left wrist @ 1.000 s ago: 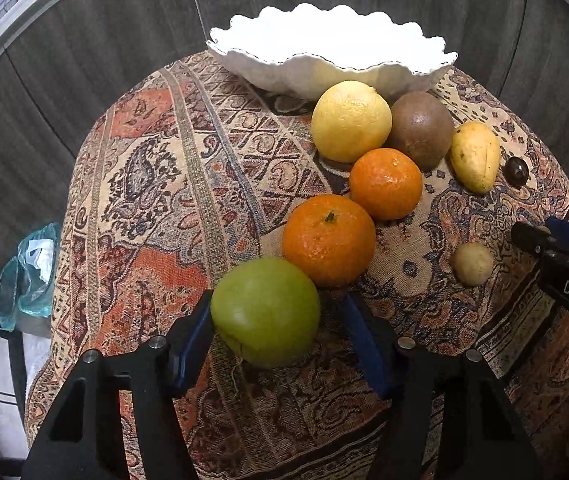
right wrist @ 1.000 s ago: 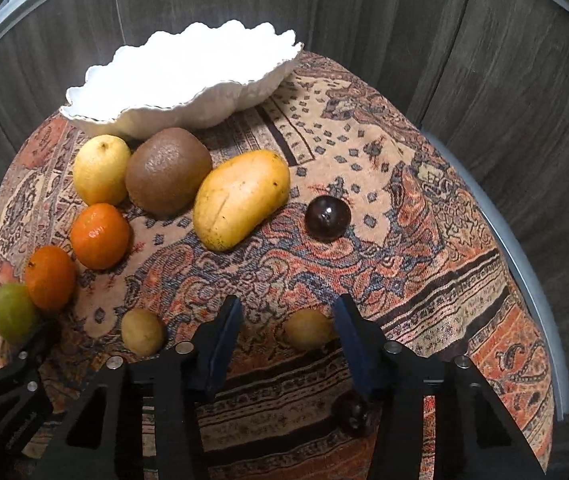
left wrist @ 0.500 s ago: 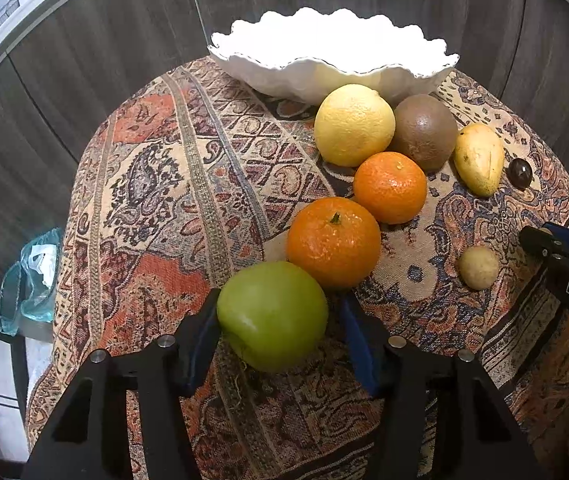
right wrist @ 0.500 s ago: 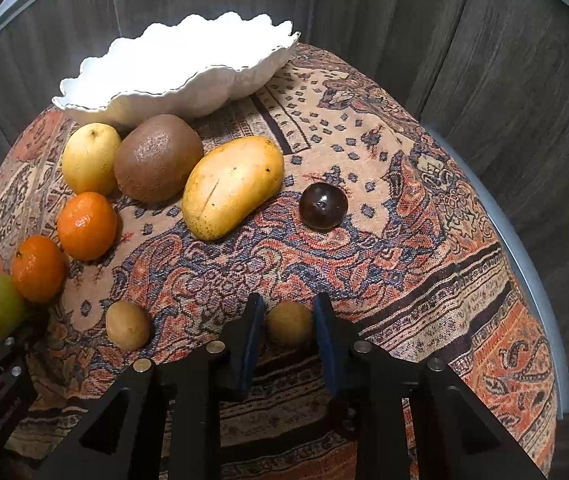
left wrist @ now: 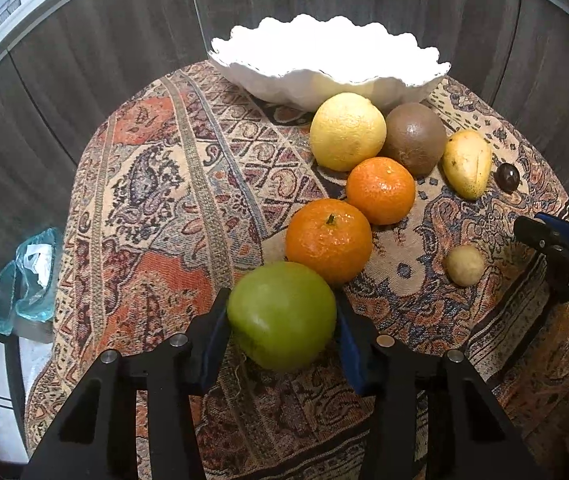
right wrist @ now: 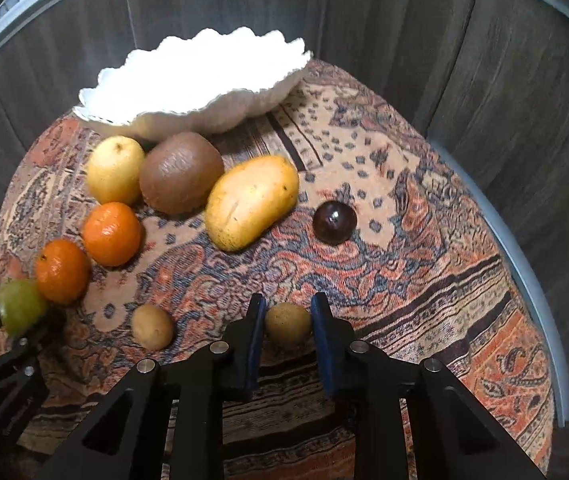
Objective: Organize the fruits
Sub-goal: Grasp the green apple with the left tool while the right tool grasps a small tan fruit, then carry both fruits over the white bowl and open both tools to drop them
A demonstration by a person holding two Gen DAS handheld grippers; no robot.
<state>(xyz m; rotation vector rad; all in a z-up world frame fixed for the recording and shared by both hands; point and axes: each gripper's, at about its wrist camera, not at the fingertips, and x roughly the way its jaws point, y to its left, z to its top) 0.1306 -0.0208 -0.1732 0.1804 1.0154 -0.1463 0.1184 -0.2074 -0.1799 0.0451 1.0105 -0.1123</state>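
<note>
Gripping the green apple (left wrist: 281, 316), the left gripper (left wrist: 282, 330) has its two blue-padded fingers (left wrist: 213, 334) pressed against the fruit's left and right flanks in the left wrist view. The apple sits at the near edge of the patterned tablecloth (left wrist: 156, 184) and touches the near orange (left wrist: 329, 239) behind it. A second orange (left wrist: 380, 191) lies just beyond, followed by a lemon (left wrist: 347, 131) and a brown kiwi (left wrist: 415, 138), both close against the wall of the white scalloped bowl (left wrist: 308, 86). A yellow mango (left wrist: 467, 163) lies right of the kiwi, with a dark plum (left wrist: 507, 177) just beside it. A small tan fruit (left wrist: 464, 265) rests apart near the right edge, close to the right gripper (left wrist: 560, 240), whose tip enters from that side. A crumpled blue plastic item (left wrist: 24, 276) shows off the table at far left.

Right wrist view: the right gripper (right wrist: 287, 328) is closed to a narrow gap around a small tan round fruit (right wrist: 287, 325). The left pad (right wrist: 255, 340) meets the fruit; the right one appears to touch it as well, though that side is not sharp enough to be certain. A matching tan fruit (right wrist: 152, 327) lies on the cloth to its left. The mango (right wrist: 251, 201), kiwi (right wrist: 181, 172), lemon (right wrist: 115, 169) and plum (right wrist: 334, 222) lie further back, in front of the bowl (right wrist: 204, 114). The two oranges (right wrist: 111, 233) (right wrist: 62, 271) run diagonally toward the apple (right wrist: 20, 305), held at far left in the left gripper (right wrist: 4, 320).
</note>
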